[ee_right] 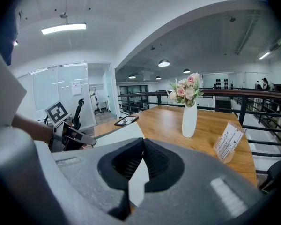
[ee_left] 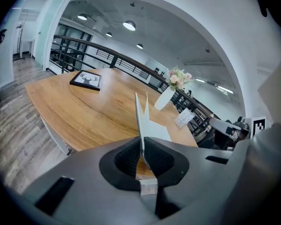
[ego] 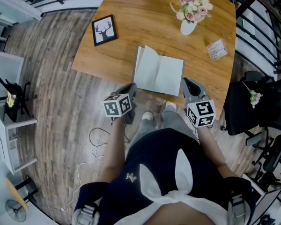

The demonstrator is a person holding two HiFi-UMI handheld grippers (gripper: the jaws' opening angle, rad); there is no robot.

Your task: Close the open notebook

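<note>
- The white open notebook [ego: 159, 74] is lying on the near part of the light brown wooden table [ego: 145, 13], close to the edge where the person is standing.
- Its right side is resting flat, while its left leaf [ee_left: 141, 121] is standing nearly upright from the tabletop.
- The left gripper [ego: 132, 87] is pinching the lower edge of that raised leaf. In the left gripper view its jaws are pressing almost together on the thin sheet [ee_left: 141, 156].
- The right gripper [ego: 187, 84] is sitting at the notebook's right edge. In the right gripper view its jaws are meeting at the tips, with a white page corner [ee_right: 136, 184] caught between them.
- Beyond the notebook, a black-framed deer picture [ego: 104, 30] is lying toward the table's left corner.
- A white vase of pink flowers [ego: 189, 18] is standing at the far right, well apart from the notebook.
- A small clear card stand [ego: 217, 49] is sitting near the table's right edge.
</note>
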